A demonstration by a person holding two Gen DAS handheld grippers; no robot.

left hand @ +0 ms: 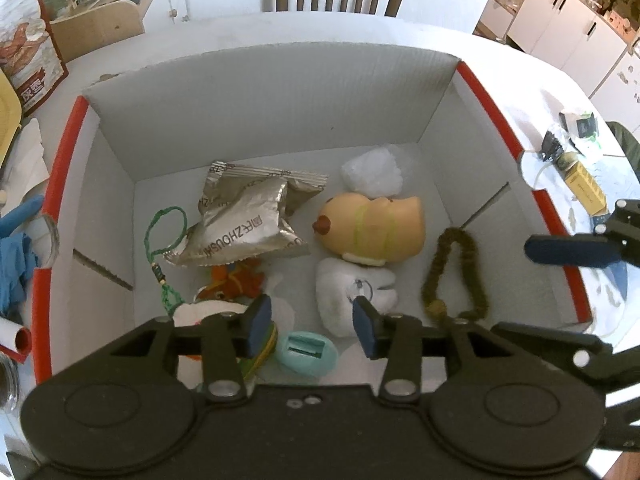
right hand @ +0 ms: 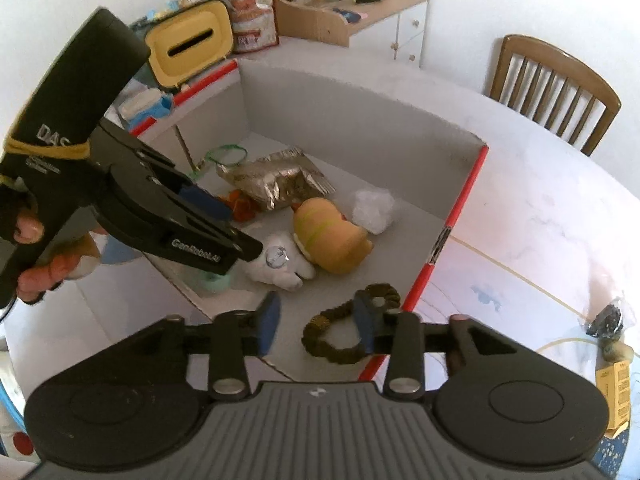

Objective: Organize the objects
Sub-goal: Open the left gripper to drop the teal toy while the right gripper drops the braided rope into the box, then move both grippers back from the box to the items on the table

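A white cardboard box with red rims [left hand: 272,128] holds a silver foil snack bag [left hand: 240,228], a tan duck plush [left hand: 376,228], a white tooth plush [left hand: 352,292], a clear plastic wad [left hand: 372,172], a green cord bracelet [left hand: 168,236], an orange item [left hand: 236,280], a teal case [left hand: 306,352] and a brown bead loop [left hand: 452,276]. My left gripper [left hand: 312,326] is open and empty over the box's near end, above the teal case. My right gripper [right hand: 316,326] is open and empty at the box's right side, just above the brown bead loop [right hand: 340,332]; its finger [left hand: 568,250] shows in the left wrist view.
A yellow tissue box [right hand: 192,48] and a red snack bag [right hand: 248,4] stand beyond the box. Blue gloves [left hand: 16,256] lie left of it. Small packets [left hand: 576,160] and a yellow carton [right hand: 612,392] lie on the table to the right. A wooden chair [right hand: 556,88] stands behind.
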